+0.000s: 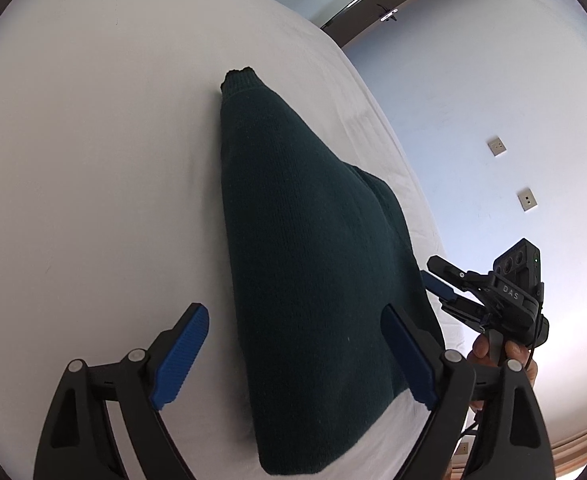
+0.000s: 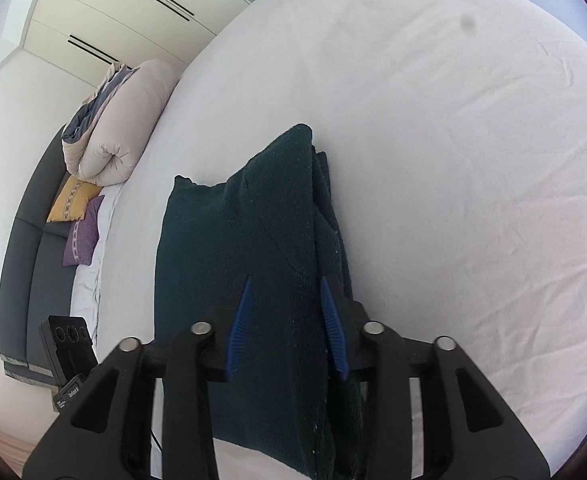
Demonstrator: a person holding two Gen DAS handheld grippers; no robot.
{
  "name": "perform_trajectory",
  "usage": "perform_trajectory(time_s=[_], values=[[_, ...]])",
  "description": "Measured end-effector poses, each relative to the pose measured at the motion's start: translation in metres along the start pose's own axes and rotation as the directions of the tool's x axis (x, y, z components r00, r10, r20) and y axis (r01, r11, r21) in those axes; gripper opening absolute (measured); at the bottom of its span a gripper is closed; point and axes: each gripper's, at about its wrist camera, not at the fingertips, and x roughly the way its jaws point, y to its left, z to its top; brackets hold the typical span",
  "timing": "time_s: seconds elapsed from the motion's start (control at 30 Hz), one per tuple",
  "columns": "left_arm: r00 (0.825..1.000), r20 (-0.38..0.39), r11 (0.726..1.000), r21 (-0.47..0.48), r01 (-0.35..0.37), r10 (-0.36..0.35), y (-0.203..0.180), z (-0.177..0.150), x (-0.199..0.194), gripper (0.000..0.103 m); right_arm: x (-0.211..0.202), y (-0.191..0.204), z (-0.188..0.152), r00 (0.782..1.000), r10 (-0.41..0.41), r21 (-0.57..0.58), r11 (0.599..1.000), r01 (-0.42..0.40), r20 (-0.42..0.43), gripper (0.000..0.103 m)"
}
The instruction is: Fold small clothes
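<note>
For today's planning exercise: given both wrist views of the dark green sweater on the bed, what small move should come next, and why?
Probably close the left gripper on the dark green knitted sweater. Its blue pads straddle the near fabric wide open, while the right gripper already pinches folded layers on the white bed sheet.

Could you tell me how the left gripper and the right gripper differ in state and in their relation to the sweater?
The left gripper is open wide; the right gripper stands narrow, clamped on fabric. The left holds nothing, its fingers astride the sweater lying on the bed; the right pinches a thick fold of the sweater. Both have black frames with blue pads and point along the dark green sweater.
</note>
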Motion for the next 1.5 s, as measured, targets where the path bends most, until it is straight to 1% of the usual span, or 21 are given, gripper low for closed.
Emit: perform_trajectory(time_s=[0.03,0.1,0.23,0.33,0.37,0.4,0.43,0.47,0.53,0.6,0.67,0.73,0.77,0.83,0.9,1.0,1.13,1.27,1.37,1.47,1.5], values=[[1.000,-0.009,1.000,0.000,-0.010,0.010,0.000,0.005,0.006,0.092,0.007,-0.002,0.003,1.000,0.002,0.011,1.000,-0.002,-0.006,0.066],[0.999,-0.029,1.000,0.005,-0.029,0.029,0.000,0.011,0.017,0.092,0.027,-0.003,0.008,0.999,-0.035,0.022,0.999,0.036,-0.027,0.066],[0.995,-0.088,0.998,0.032,-0.051,0.053,-0.003,0.012,0.043,0.091,0.055,-0.001,0.009,0.995,-0.048,-0.024,0.999,0.046,-0.085,0.066],[0.995,-0.089,0.999,0.025,-0.047,0.049,0.000,0.015,0.048,0.091,0.071,0.005,0.009,0.990,-0.069,-0.069,0.996,0.061,-0.122,0.065],[0.994,-0.095,0.999,0.012,-0.044,0.045,0.000,0.017,0.050,0.091,0.076,0.006,0.010,0.990,-0.060,-0.065,0.997,0.052,-0.128,0.062],[0.994,-0.104,0.999,-0.001,-0.041,0.041,0.002,0.019,0.052,0.087,0.079,0.006,0.013,0.989,-0.047,-0.054,0.998,0.040,-0.138,0.057],[0.992,-0.119,0.999,-0.007,-0.039,0.038,0.002,0.021,0.054,0.084,0.085,0.005,0.015,0.987,-0.039,-0.047,0.998,0.032,-0.154,0.043],[0.990,-0.138,0.999,-0.009,-0.038,0.036,0.001,0.023,0.057,0.074,0.089,0.004,0.016,0.984,-0.039,-0.040,0.999,0.033,-0.172,0.039],[0.985,-0.163,0.998,-0.006,-0.062,0.060,-0.001,0.026,0.061,0.064,0.096,0.009,0.016,0.982,-0.067,-0.064,0.996,0.056,-0.178,0.033],[0.980,-0.175,0.995,0.024,-0.097,0.100,-0.009,0.025,0.059,0.053,0.099,0.019,0.013,0.980,-0.120,-0.104,0.989,0.104,-0.160,0.028],[0.974,-0.170,0.988,0.065,-0.138,0.147,-0.020,0.026,0.059,0.049,0.098,0.037,0.007,0.971,-0.208,-0.182,0.966,0.184,-0.121,0.023],[0.969,-0.163,0.981,0.088,-0.171,0.184,-0.029,0.025,0.055,0.046,0.099,0.062,-0.003,0.946,-0.319,-0.286,0.913,0.290,-0.059,0.021],[0.968,-0.158,0.979,0.095,-0.181,0.194,-0.032,0.024,0.051,0.044,0.099,0.077,-0.010,0.927,-0.375,-0.344,0.873,0.346,-0.019,0.020],[0.966,-0.145,0.974,0.108,-0.198,0.212,-0.039,0.019,0.038,0.042,0.093,0.101,-0.022,0.907,-0.420,-0.402,0.824,0.401,0.044,0.019],[0.965,-0.126,0.968,0.135,-0.214,0.231,-0.047,0.011,0.020,0.041,0.080,0.119,-0.033,0.911,-0.406,-0.418,0.816,0.399,0.076,0.018],[0.970,-0.080,0.962,0.171,-0.212,0.228,-0.049,-0.011,-0.025,0.041,0.057,0.145,-0.058,0.914,-0.387,-0.457,0.795,0.399,0.124,0.018],[0.974,-0.009,0.948,0.230,-0.220,0.228,-0.057,-0.047,-0.094,0.041,0.019,0.181,-0.101,0.936,-0.315,-0.482,0.803,0.352,0.158,0.018],[0.972,0.025,0.934,0.273,-0.230,0.232,-0.054,-0.091,-0.156,0.042,-0.012,0.215,-0.153,0.959,-0.235,-0.516,0.809,0.283,0.159,0.018],[0.969,0.028,0.929,0.281,-0.242,0.244,-0.040,-0.121,-0.189,0.042,-0.020,0.233,-0.197,0.967,-0.204,-0.549,0.797,0.253,0.151,0.018],[0.963,0.022,0.924,0.278,-0.263,0.267,-0.023,-0.151,-0.206,0.042,-0.016,0.241,-0.240,0.976,-0.179,-0.553,0.804,0.218,0.125,0.018],[0.961,0.019,0.923,0.275,-0.270,0.275,-0.016,-0.161,-0.212,0.042,-0.011,0.239,-0.250,0.979,-0.170,-0.543,0.815,0.202,0.110,0.018]])
